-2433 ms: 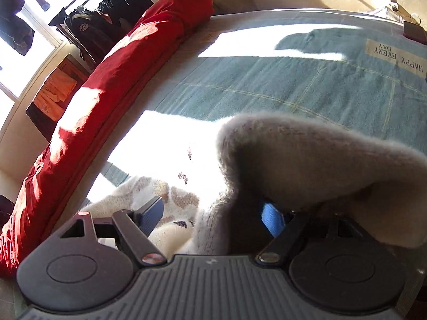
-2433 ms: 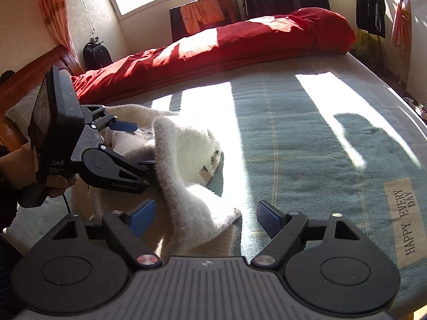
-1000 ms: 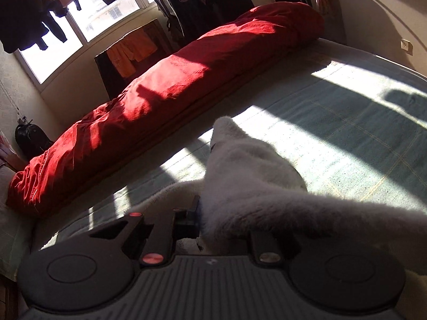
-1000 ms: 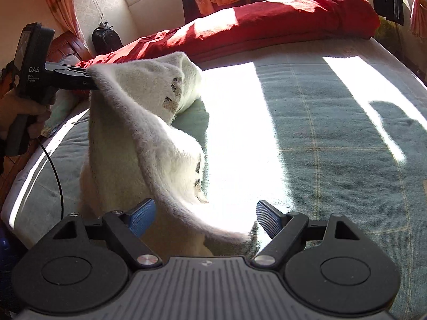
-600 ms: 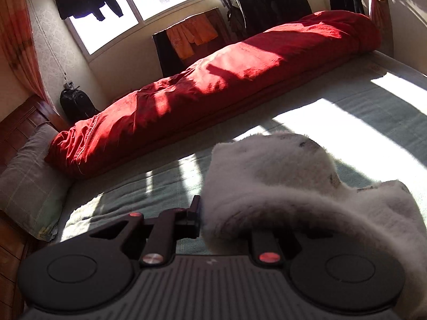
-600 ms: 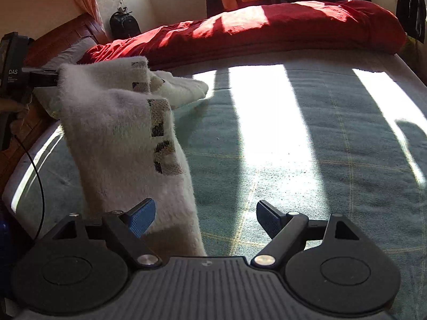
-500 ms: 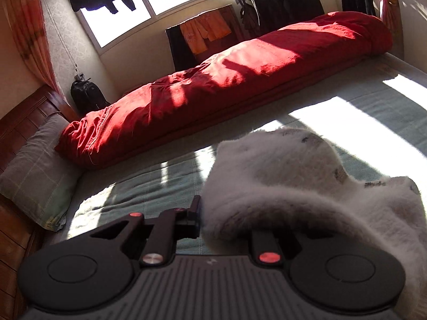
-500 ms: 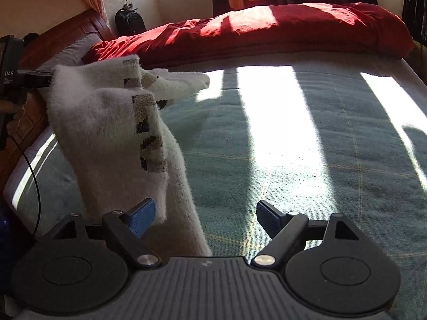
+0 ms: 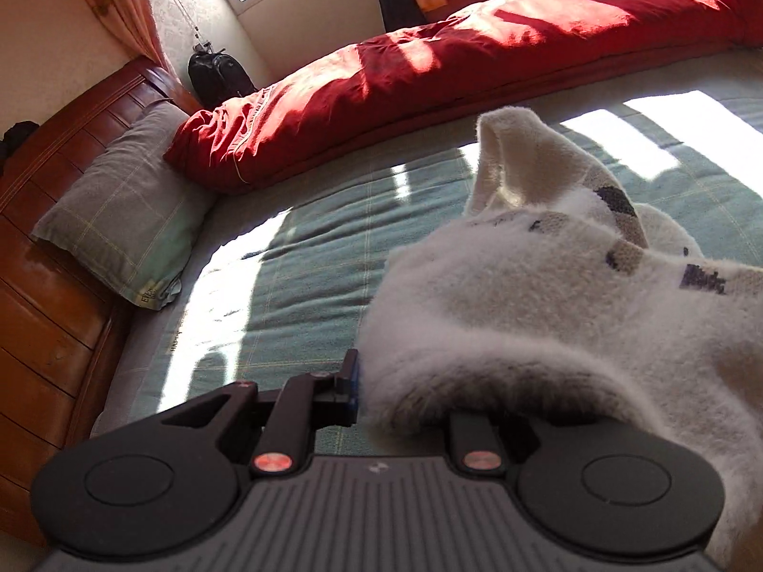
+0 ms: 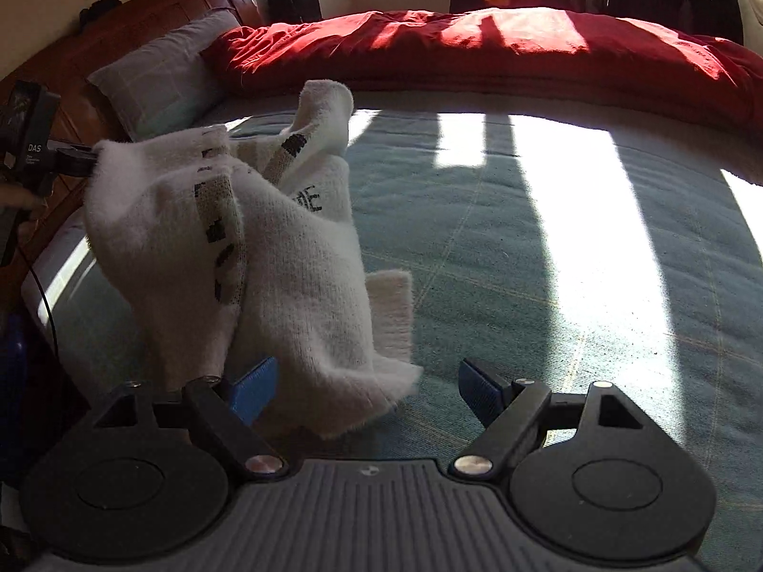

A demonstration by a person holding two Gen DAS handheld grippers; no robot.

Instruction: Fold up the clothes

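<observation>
Left gripper (image 9: 376, 393): I read it as clamped on the white fuzzy garment (image 9: 548, 314). Its left blue pad is drawn in against the fabric edge; the right finger is buried under the pile, so I cannot see that pad at all. From the right wrist view the same gripper (image 10: 83, 162) sits at the far left, pinching an upper corner of the garment (image 10: 267, 257), which hangs from it above the bed (image 10: 524, 248).

Right gripper (image 10: 367, 388): fingers spread wide, nothing between them under grip. The lowest flap of the garment dangles into the gap and lies close to the left blue pad (image 10: 252, 388); I cannot tell whether it touches. The right pad stands clear over the teal bedcover.

Garment location: lifted off the bed on its left side, near the pillow (image 10: 157, 81) and wooden headboard (image 9: 62, 219). A sleeve or cuff sticks up at the top. Dark and tan knit blocks and some dark lettering show on the front; lettering is partly folded, not legible to me.

Hidden or cut off: the garment's right portion runs out of the left wrist frame. The hand (image 10: 14, 198) on the left gripper is only a sliver at the frame edge. A red duvet (image 10: 477, 47) lies along the far side; strong sun stripes wash out bedcover detail.
</observation>
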